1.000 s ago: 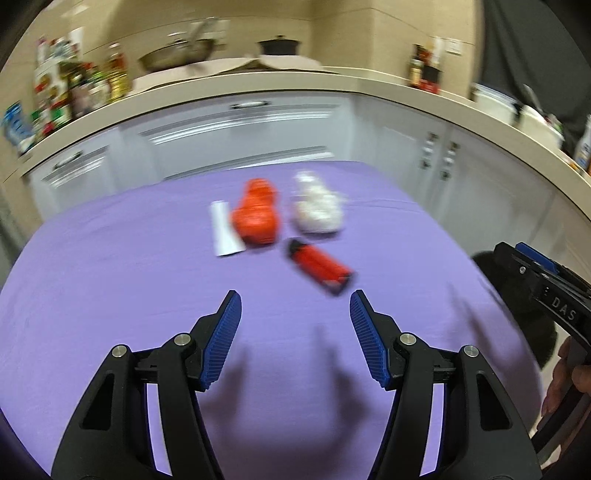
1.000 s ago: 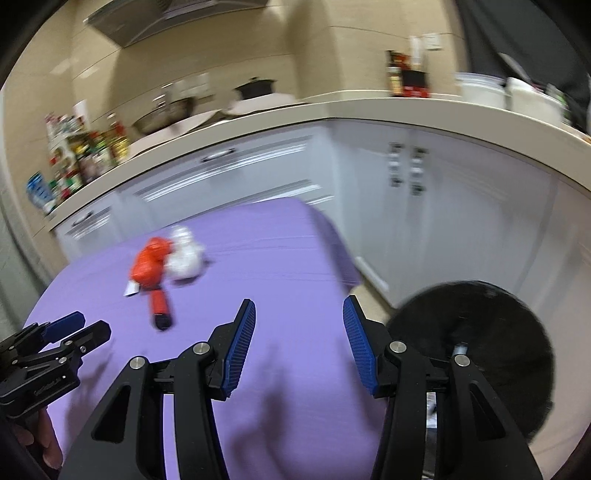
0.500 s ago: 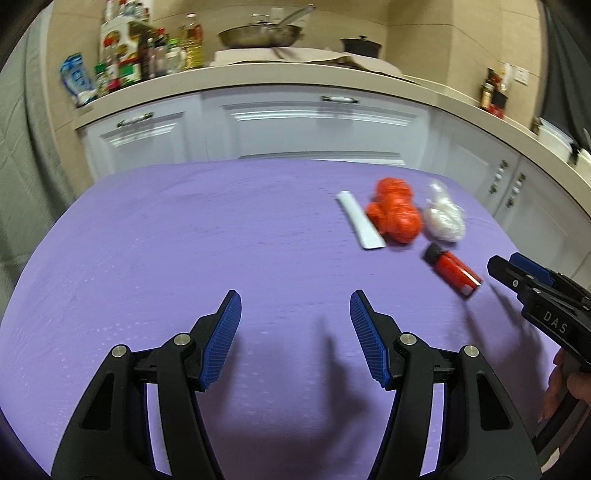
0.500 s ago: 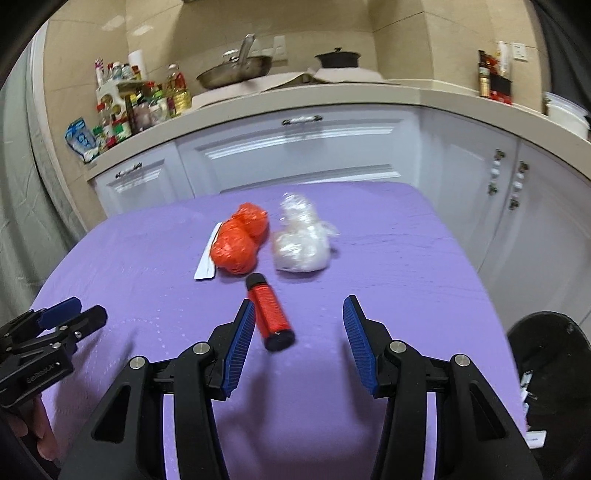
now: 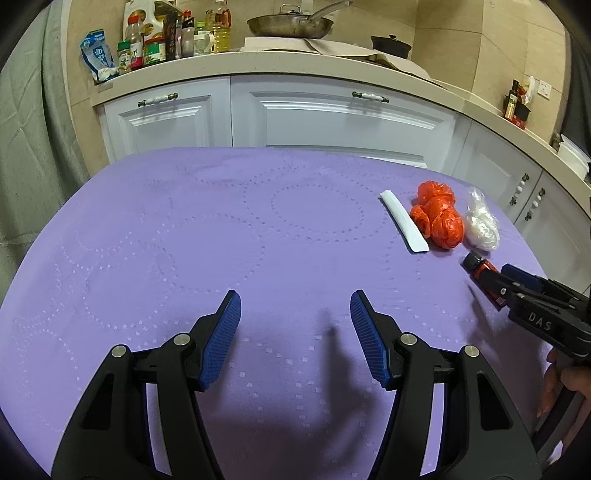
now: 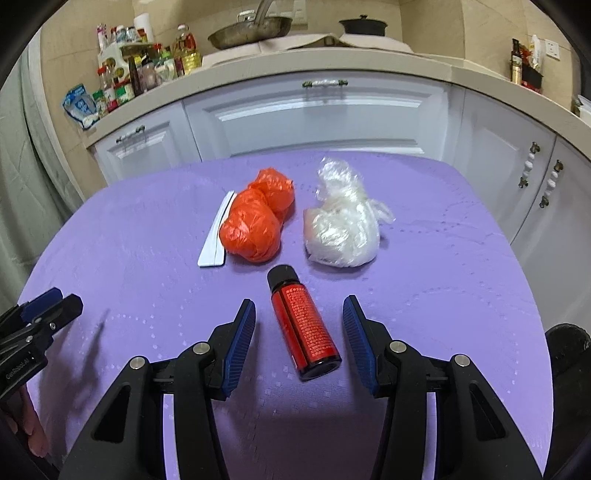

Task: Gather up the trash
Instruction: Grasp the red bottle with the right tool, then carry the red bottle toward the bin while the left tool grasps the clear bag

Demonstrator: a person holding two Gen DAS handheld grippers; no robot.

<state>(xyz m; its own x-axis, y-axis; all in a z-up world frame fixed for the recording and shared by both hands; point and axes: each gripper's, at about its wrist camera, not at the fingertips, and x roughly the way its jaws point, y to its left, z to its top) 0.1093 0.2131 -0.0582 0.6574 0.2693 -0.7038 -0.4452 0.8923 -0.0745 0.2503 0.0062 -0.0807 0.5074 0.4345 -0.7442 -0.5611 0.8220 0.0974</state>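
A small red bottle with a black cap (image 6: pixel 303 325) lies on the purple tablecloth (image 6: pixel 443 280), between the open fingers of my right gripper (image 6: pixel 298 341), which do not touch it. Beyond it lie a crumpled orange plastic bag (image 6: pixel 258 221), a crumpled clear plastic bag (image 6: pixel 343 229) and a flat white strip (image 6: pixel 216 232). In the left wrist view my left gripper (image 5: pixel 295 334) is open and empty over bare cloth; the orange bag (image 5: pixel 439 218), clear bag (image 5: pixel 480 221), strip (image 5: pixel 404 221) and bottle (image 5: pixel 480 269) lie at its right, with the right gripper (image 5: pixel 517 280) over the bottle.
A black bin (image 6: pixel 569 347) stands on the floor past the table's right edge. White kitchen cabinets (image 6: pixel 317 110) run behind the table, with bottles (image 6: pixel 140 74), a pan (image 6: pixel 251 33) and a pot (image 6: pixel 364 26) on the counter.
My right gripper has swung from the bin toward the trash and come down around the red bottle. My left gripper has turned left, so the trash sits at its right.
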